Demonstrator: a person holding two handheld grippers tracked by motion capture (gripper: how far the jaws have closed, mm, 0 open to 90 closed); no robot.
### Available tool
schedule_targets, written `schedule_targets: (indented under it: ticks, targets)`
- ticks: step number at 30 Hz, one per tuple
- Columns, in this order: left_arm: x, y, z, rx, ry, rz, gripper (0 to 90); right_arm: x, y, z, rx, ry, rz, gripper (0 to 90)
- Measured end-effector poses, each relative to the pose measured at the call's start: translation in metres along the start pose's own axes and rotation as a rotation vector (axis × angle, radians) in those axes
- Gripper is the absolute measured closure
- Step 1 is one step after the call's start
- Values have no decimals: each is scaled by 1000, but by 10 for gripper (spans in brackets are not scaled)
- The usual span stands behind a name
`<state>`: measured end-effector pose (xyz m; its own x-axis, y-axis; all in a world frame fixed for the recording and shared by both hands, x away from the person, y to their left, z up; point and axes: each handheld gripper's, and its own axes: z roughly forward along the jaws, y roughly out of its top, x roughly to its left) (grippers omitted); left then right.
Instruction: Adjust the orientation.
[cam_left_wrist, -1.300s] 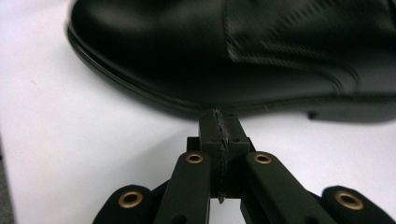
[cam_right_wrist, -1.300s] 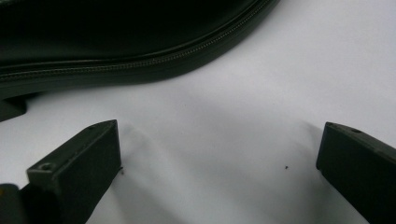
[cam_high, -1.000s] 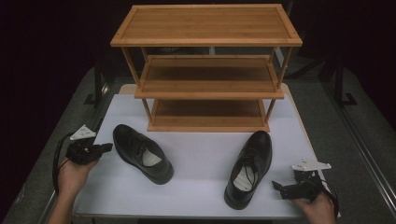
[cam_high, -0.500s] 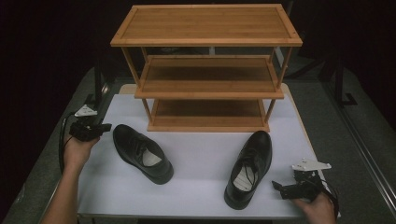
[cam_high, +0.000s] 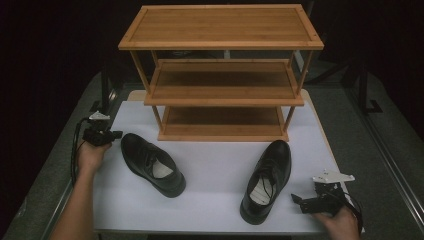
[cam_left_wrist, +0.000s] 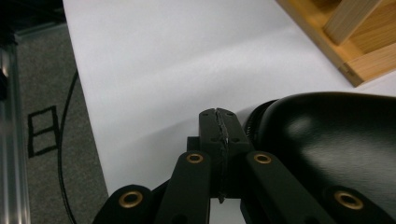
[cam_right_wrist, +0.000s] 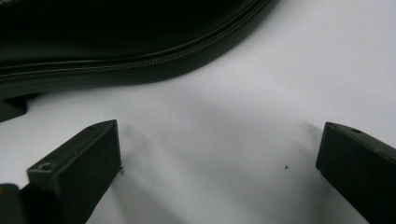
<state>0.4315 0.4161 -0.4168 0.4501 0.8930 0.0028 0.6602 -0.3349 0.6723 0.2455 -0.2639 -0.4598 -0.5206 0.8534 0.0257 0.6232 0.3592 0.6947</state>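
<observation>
Two glossy black leather shoes (cam_high: 152, 164) (cam_high: 266, 179) lie on the smooth white surface (cam_high: 215, 165) before a three-tier wooden rack (cam_high: 222, 75). The left hand-held gripper (cam_left_wrist: 219, 126) is pressed closed on nothing beside one shoe's rounded heel; the right hand-held gripper (cam_right_wrist: 217, 154) gapes wide, empty.

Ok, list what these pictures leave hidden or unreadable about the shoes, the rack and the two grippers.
- Bottom shelf of the wooden rack: high view, its rear is covered by the middle shelf.
- Left shoe: left gripper view, cut off by the right and bottom edges; no laces visible.
- Right shoe: right gripper view, just a dark strip of sole and upper, cut by the top edge.
- Right gripper: high view, fingers too small to judge their spread.
- Left gripper: same there.
</observation>
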Motion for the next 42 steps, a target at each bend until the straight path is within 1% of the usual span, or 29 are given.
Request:
schedule_targets:
  ticks: [1, 2, 3, 7, 10, 11, 15, 21, 22, 23, 24, 25, 26, 27, 28, 29, 30, 31, 32, 33, 34, 35, 38, 42]
  targets:
    - [0, -1, 1, 6, -2, 0, 900, 0, 0, 0, -1, 0, 0, 0]
    - [0, -1, 2, 8, -13, -5, 900, 0, 0, 0, 0, 0, 0, 0]
    - [-2, -2, 3, 10, -23, -1, 900, 0, 0, 0, 0, 0, 0, 0]
    - [-6, 0, 2, 19, 2, 11, 900, 0, 0, 0, 0, 0, 1, 0]
    - [-8, -1, 2, 15, -1, 10, 900, 0, 0, 0, 0, 0, 1, 0]
    - [-12, -2, 3, 6, -21, 5, 900, 0, 0, 0, 0, 0, 1, 0]
    - [-25, -3, 3, -8, -51, 7, 900, 0, 0, 0, 0, 0, 1, 0]
    - [-47, -4, 5, -14, -91, 26, 900, 0, 0, 0, 0, 0, 1, 0]
    - [-47, -4, 5, -14, -91, 26, 900, 0, 0, 0, 0, 0, 1, 0]
    - [-51, -4, 5, -19, -98, 25, 900, 0, 0, 0, 0, 1, 1, 0]
    - [-59, -5, 5, -24, -112, 29, 900, 0, 0, 0, 0, 1, 1, 0]
    - [-62, -5, 5, -24, -117, 30, 900, 0, 0, 0, 0, 1, 1, 0]
    - [-62, -5, 5, -24, -117, 30, 900, 0, 0, 0, 0, 1, 1, 0]
    - [-66, -6, 5, -27, -122, 30, 900, 0, 0, 0, 0, 1, 1, 0]
    - [-73, -7, 5, -30, -132, 37, 900, 0, 0, 0, 0, 1, 1, 0]
    - [-73, -7, 5, -30, -132, 37, 900, 0, 0, 0, 0, 1, 1, 0]
    - [-76, -7, 4, -30, -139, 44, 900, 0, 0, 0, 0, 1, 1, 0]
    - [-83, -8, 4, -30, -148, 52, 900, 0, 0, 0, 0, 1, 1, 0]
    - [-83, -8, 4, -30, -148, 52, 900, 0, 0, 0, 0, 1, 1, 0]
    - [-88, -8, 4, -27, -150, 70, 900, 0, 0, 0, 0, 1, 1, 0]
    - [-88, -8, 4, -27, -150, 70, 900, 0, 0, 0, 0, 1, 1, 0]
    - [-90, -8, 4, -29, -142, 80, 900, 0, 0, 0, 0, 1, 1, 0]
    - [-90, -8, 4, -33, -145, 78, 900, 0, 0, 0, -1, 2, 2, 0]
    - [-88, -10, -1, -41, -141, 77, 900, 0, 0, 0, -1, 2, 3, 0]
